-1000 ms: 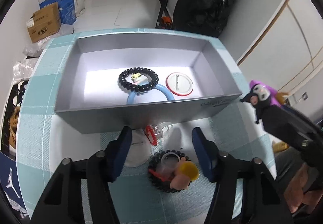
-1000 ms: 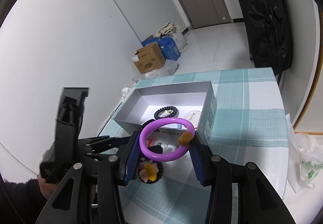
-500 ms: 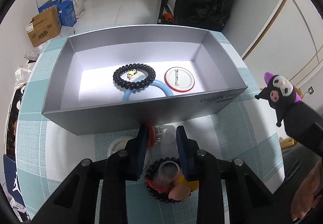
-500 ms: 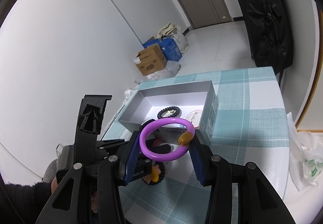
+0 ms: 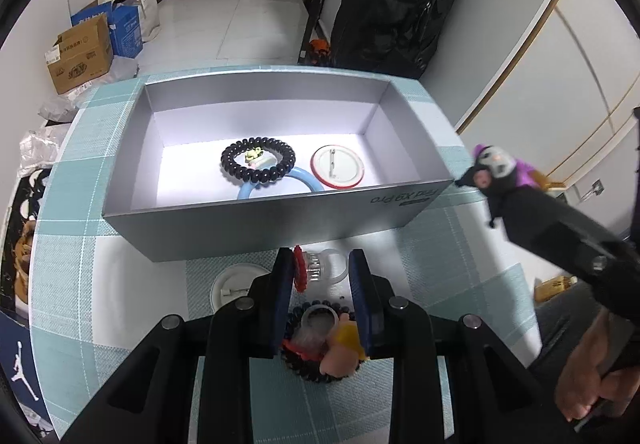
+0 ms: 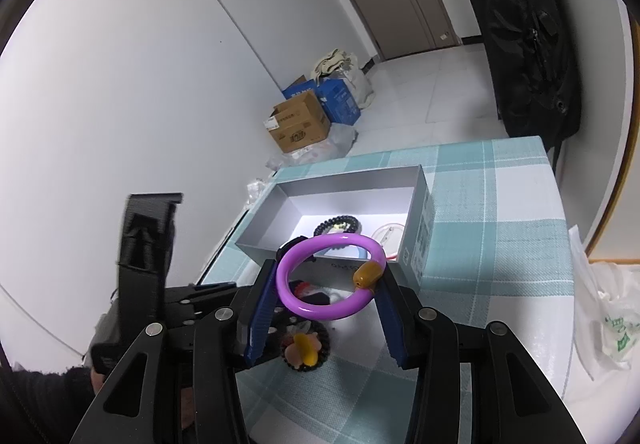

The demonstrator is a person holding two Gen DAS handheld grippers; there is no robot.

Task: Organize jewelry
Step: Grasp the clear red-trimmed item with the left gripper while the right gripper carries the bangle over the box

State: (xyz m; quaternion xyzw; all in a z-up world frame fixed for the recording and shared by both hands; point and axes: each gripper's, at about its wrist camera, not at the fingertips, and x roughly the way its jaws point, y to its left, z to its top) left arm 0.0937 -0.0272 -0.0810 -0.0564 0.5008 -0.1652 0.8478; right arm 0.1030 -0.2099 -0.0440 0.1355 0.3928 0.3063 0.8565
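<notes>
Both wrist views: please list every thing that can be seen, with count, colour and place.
Box: one, grey, open, on the table.
Beaded bracelet: one, black, in the box.
Ring bracelet: one, light blue, in the box, partly under the beaded one.
Pin badge: one, white with red rim, in the box.
Toy ring: one, clear with a red part, between the left tongs.
Hair tie with charm: one, black, yellow and pink charm, on the cloth.
White badge: one, on the cloth.
Tablecloth: one, teal check.
Cardboard boxes: two, brown and blue, floor.
Purple bracelet: one, amber bead, in the right tongs.
Left tongs: closed on the toy ring.
Right tongs: holding the bracelet.
</notes>
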